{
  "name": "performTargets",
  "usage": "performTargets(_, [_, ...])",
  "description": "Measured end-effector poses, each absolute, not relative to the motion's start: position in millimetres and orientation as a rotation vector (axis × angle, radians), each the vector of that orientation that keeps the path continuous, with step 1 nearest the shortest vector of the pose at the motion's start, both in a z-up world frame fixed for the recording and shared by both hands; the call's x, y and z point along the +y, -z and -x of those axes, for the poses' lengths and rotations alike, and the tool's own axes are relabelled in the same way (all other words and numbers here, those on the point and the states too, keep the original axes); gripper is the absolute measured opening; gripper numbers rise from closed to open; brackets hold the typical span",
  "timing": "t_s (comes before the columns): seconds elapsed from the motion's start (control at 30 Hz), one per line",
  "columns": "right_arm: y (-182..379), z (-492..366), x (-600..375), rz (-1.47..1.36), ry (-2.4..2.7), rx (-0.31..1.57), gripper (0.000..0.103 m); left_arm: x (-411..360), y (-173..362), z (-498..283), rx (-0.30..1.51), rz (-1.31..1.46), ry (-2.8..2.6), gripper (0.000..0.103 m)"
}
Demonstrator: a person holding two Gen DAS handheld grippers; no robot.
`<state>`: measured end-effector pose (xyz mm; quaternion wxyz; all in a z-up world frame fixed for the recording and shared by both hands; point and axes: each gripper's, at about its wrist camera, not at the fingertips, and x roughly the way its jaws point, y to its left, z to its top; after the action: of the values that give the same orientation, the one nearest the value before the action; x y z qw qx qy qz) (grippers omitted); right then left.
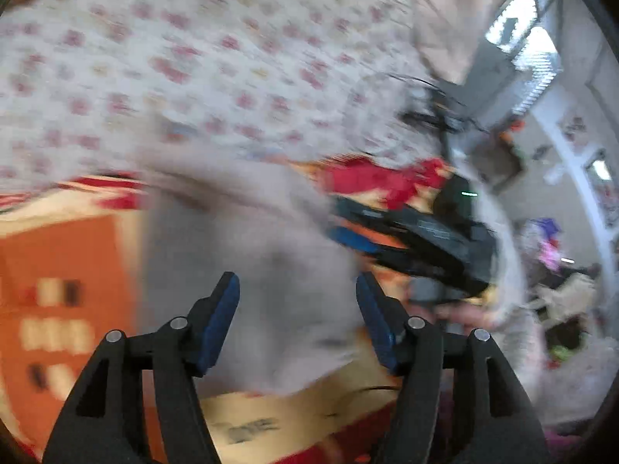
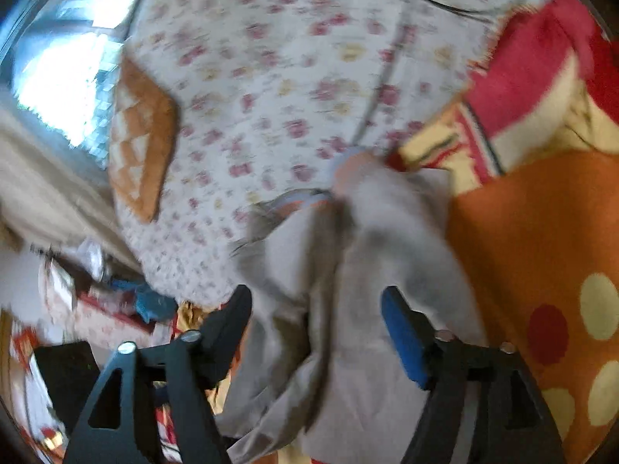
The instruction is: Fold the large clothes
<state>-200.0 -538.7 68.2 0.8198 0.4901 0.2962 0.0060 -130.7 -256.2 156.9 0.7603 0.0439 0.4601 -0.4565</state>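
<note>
grey garment (image 2: 359, 309), floral sheet (image 2: 271, 77), orange blanket (image 2: 534, 232)

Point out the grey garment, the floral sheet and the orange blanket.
Grey cloth garment (image 2: 371, 348): right wrist view, middle of the fabric.
White floral sheet (image 2: 271, 77): right wrist view, printed centre.
Orange dotted blanket (image 2: 534, 232): right wrist view, plain orange area.
</note>
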Motion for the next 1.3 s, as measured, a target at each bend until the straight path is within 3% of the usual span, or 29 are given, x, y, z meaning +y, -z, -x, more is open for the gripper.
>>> performTargets(0.1, [-80, 186, -515, -0.940, -0.065, 0.671, 0.080, -236, -131, 124, 0.986, -0.147, 0.866, 0.062])
performTargets(0.23, [-88, 160, -495, -0.804, -0.068, 0.729, 0.086, -235, -66, 126, 1.151, -0.118, 0.862, 0.062])
performTargets(0.3, [-87, 145, -487, -0.721, -0.047, 0.769, 0.087, -237, -46, 135, 1.135, -0.144, 0.822, 0.062])
performTargets(0.5, [-60, 106, -471, -0.653, -0.026, 0.899, 0.087, -232, -43, 142, 1.095, -0.123, 0.815, 0.062])
performTargets(0.53, [-61, 103, -465, -0.638, -0.035, 0.890, 0.083, -232, -43, 142, 1.097, -0.121, 0.813, 0.062])
performTargets(0.6, [-65, 104, -456, -0.600, -0.045, 0.852, 0.060, -231, -45, 141, 1.097, -0.117, 0.810, 0.062])
performTargets(0.63, [-71, 104, -449, -0.536, -0.008, 0.834, 0.019, -231, -49, 141, 1.096, -0.100, 0.810, 0.062])
performTargets(0.67, [-74, 104, -447, -0.508, 0.016, 0.826, 0.009, -232, -53, 141, 1.106, -0.084, 0.817, 0.062])
performTargets(0.73, [-86, 111, -455, -0.526, 0.019, 0.794, 0.006, -232, -67, 139, 1.109, -0.039, 0.850, 0.062])
performTargets(0.9, [-113, 130, -490, -0.503, 0.074, 0.717, 0.006, -240, -93, 132, 1.018, -0.004, 0.855, 0.068])
performTargets(1.07, [-70, 128, -525, -0.522, 0.203, 0.817, 0.008, -270, -51, 119, 1.123, -0.042, 0.830, 0.069])
performTargets(1.1, [-60, 129, -530, -0.547, 0.210, 0.840, 0.011, -273, -45, 120, 1.150, -0.049, 0.840, 0.069])
performTargets(1.17, [-58, 136, -536, -0.540, 0.256, 0.866, 0.042, -278, -35, 125, 1.175, -0.064, 0.861, 0.069])
performTargets(1.3, [-109, 161, -534, -0.459, 0.383, 0.793, 0.046, -277, -43, 132, 1.145, -0.137, 0.872, 0.069])
